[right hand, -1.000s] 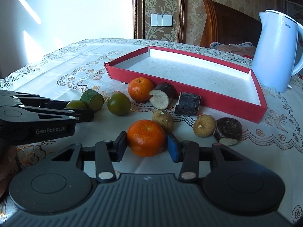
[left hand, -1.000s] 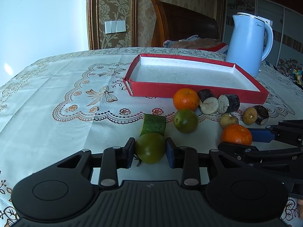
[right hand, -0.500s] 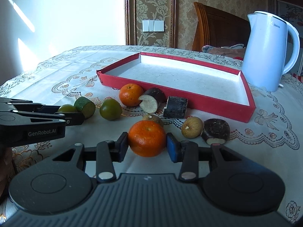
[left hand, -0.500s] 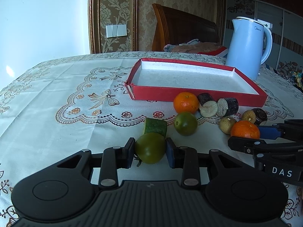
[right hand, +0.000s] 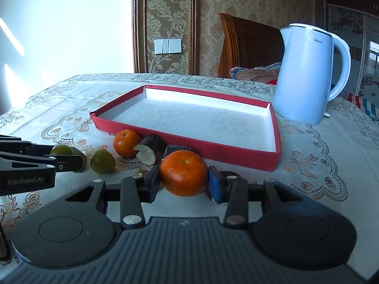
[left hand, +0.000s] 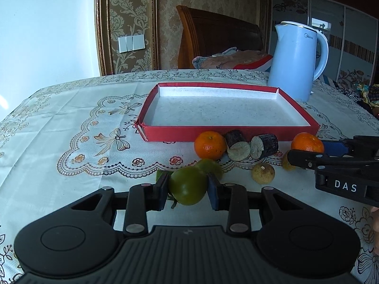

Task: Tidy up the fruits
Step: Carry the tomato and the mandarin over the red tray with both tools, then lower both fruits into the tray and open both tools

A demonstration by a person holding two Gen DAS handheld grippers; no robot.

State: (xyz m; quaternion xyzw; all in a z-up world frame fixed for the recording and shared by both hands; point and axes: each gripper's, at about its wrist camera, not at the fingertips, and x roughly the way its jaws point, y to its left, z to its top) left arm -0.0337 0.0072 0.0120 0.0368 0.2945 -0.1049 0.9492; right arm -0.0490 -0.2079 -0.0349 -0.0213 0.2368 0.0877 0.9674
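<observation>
My left gripper (left hand: 188,190) is shut on a green citrus fruit (left hand: 187,185) and holds it above the tablecloth. My right gripper (right hand: 183,181) is shut on an orange mandarin (right hand: 183,176), lifted near the front wall of the red tray (right hand: 236,152). The tray (left hand: 213,135) has a white floor with nothing in it. On the cloth in front of it lie another mandarin (left hand: 209,145), a second green fruit (right hand: 102,162), two dark cut root pieces (left hand: 264,143) and small brown fruits (left hand: 263,173).
A light blue electric kettle (right hand: 308,78) stands just behind the tray's right corner. A wooden chair with a cushion (left hand: 220,45) stands behind the table. The lace-patterned tablecloth (left hand: 71,130) spreads out to the left.
Both grippers have lifted their fruits off the cloth and moved forward toward the red tray. The fruits left on the table have not moved.
</observation>
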